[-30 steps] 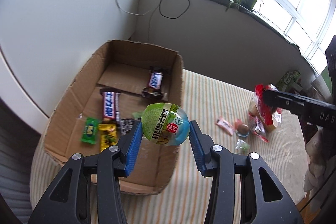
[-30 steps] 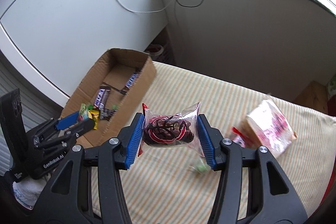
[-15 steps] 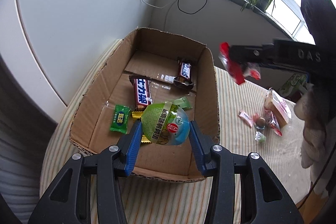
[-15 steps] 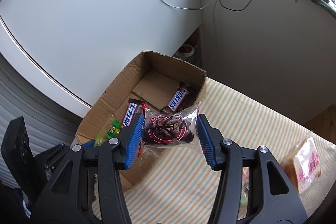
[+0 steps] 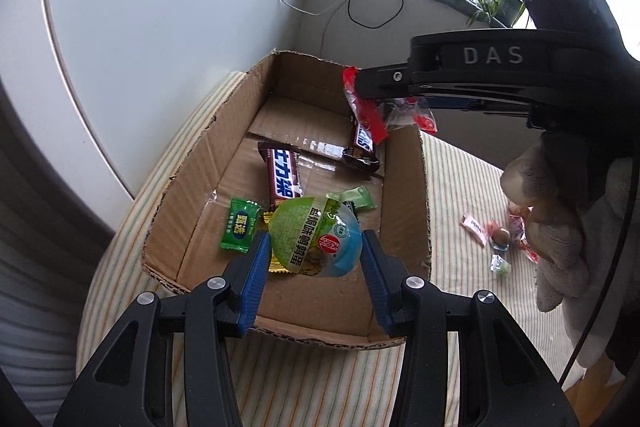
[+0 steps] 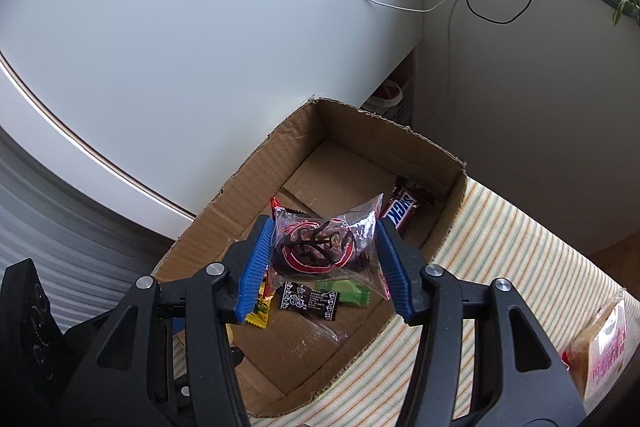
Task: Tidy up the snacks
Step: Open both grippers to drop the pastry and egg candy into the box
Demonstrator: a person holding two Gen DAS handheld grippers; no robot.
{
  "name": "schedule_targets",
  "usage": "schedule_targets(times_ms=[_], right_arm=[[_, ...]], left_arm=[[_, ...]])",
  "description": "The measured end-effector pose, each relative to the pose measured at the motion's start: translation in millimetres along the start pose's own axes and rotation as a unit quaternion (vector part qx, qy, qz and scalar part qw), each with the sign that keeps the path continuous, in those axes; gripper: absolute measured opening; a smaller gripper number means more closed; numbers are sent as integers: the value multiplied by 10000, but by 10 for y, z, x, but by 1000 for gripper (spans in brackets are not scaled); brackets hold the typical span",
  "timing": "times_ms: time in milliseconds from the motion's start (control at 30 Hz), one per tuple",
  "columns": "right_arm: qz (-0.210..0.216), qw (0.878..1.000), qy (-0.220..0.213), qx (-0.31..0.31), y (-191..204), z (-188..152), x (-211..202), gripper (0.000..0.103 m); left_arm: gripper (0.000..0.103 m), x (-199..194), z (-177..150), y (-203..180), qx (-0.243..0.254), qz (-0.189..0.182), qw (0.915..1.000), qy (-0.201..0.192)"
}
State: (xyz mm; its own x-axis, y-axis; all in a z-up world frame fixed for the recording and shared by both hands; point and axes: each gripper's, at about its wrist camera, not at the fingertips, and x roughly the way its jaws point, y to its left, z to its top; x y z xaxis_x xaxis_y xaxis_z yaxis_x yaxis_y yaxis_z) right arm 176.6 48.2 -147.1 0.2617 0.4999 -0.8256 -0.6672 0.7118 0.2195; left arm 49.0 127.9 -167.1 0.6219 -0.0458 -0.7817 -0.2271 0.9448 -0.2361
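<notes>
Gripping a green and blue egg-shaped snack pack (image 5: 316, 237) between its blue pads, the left gripper (image 5: 316, 263) has its jaws partly closed on the pack's two sides, so the pack hangs free of any surface; directly beyond and below the jaws lies the near end of the cardboard box (image 5: 404, 291), which suggests the pack is held over it ready to be let go. The right gripper (image 6: 324, 251) likewise has its jaws partly closed, on a clear bag printed red and black (image 6: 322, 247), pinched at its two side edges so the bag bows between the pads; below these jaws is the middle of the same box, so this bag too looks poised for dropping in. Under and past the left jaws the box floor holds a small green sweet (image 5: 239, 225), a yellow wrapper (image 5: 278, 265) mostly hidden by the pack, a pale green sachet (image 5: 356, 197), and two brown chocolate bars (image 5: 283, 177) further back. Below the right jaws a black printed sachet (image 6: 310, 301) also shows. Well off to the right of the left jaws, several loose sweets (image 5: 500, 239) lie on the striped cloth (image 5: 320, 387), not yet collected.
</notes>
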Motion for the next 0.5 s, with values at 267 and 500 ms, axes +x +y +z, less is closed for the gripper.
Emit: schedule_targets(times_ms=[267,500], right_arm=[[7,9999,-5,-107,63,38,23,67],[-62,10000,-18,-28,4,28,-38,67]], left_arm=[[48,-17,15,32,-35,3,10000,-10],[56,-65,42,16,17,15,10000,-89]])
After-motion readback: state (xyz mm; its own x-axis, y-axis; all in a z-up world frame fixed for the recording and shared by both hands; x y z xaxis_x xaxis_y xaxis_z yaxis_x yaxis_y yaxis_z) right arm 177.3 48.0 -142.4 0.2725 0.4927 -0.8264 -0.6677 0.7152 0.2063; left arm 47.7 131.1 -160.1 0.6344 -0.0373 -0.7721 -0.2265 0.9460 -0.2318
